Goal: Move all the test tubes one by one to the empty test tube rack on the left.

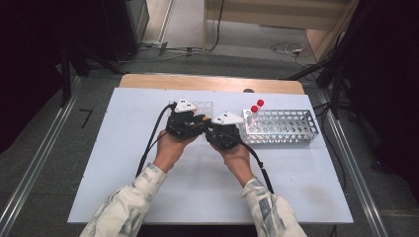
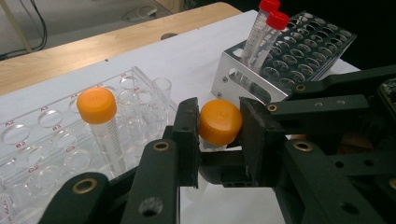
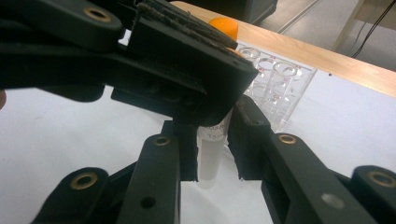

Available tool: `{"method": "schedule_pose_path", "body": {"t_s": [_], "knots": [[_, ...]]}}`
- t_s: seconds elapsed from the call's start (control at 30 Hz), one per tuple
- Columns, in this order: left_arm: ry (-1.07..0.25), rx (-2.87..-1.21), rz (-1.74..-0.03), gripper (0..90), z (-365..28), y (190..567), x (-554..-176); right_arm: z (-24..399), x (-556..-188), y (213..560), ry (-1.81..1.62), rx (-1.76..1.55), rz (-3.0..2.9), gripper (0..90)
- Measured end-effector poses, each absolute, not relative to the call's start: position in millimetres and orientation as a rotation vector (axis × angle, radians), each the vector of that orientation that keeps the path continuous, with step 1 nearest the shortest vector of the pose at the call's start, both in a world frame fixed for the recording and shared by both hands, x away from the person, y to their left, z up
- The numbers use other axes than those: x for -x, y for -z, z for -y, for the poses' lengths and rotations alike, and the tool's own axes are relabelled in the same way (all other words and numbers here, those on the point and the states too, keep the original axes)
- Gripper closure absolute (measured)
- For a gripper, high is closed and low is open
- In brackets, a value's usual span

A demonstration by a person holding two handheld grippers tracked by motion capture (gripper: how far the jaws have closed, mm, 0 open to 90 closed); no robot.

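Observation:
A clear tube with an orange cap (image 2: 220, 121) is held between both grippers above the white board. My left gripper (image 2: 218, 133) is shut on the cap, one pad pressed on each side of it. My right gripper (image 3: 212, 149) is shut on the tube's clear body (image 3: 211, 161), just below the cap. In the right gripper view the left gripper's black jaws reach in from the upper left over the top of the tube. From above, the left gripper (image 1: 194, 121) and right gripper (image 1: 208, 128) meet tip to tip at mid-table, with the orange cap (image 1: 201, 118) between them.
A clear plastic rack (image 2: 42, 135) just behind the grippers holds a second orange-capped tube (image 2: 99, 116). To the right stands a metal rack (image 1: 284, 127) with two red-capped tubes (image 1: 257, 106). The white board (image 1: 128, 163) has a wooden strip (image 1: 212, 82) along its far edge.

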State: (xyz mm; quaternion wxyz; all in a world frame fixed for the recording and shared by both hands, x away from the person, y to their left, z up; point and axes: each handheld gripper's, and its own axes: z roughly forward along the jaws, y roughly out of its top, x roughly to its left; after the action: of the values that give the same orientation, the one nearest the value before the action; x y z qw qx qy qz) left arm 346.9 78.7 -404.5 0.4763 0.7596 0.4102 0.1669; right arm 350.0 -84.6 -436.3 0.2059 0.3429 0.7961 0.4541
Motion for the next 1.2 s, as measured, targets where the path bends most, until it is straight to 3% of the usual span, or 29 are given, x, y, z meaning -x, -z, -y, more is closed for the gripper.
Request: {"method": "schedule_pose_path", "body": {"t_s": [0.2,0.47,1.2], "knots": [[-0.42,-1.842,-1.018,69.6,-85,402,-348,86,-350,436,-1.269,-0.943,-2.246,51.6],[-0.432,-1.788,-1.068,69.7,-106,392,-353,93,-348,434,-1.256,-0.957,-2.26,43.4],[-0.54,-1.7,-1.144,69.7,-132,357,-376,115,-345,434,-1.261,-0.993,-2.231,41.0]]}}
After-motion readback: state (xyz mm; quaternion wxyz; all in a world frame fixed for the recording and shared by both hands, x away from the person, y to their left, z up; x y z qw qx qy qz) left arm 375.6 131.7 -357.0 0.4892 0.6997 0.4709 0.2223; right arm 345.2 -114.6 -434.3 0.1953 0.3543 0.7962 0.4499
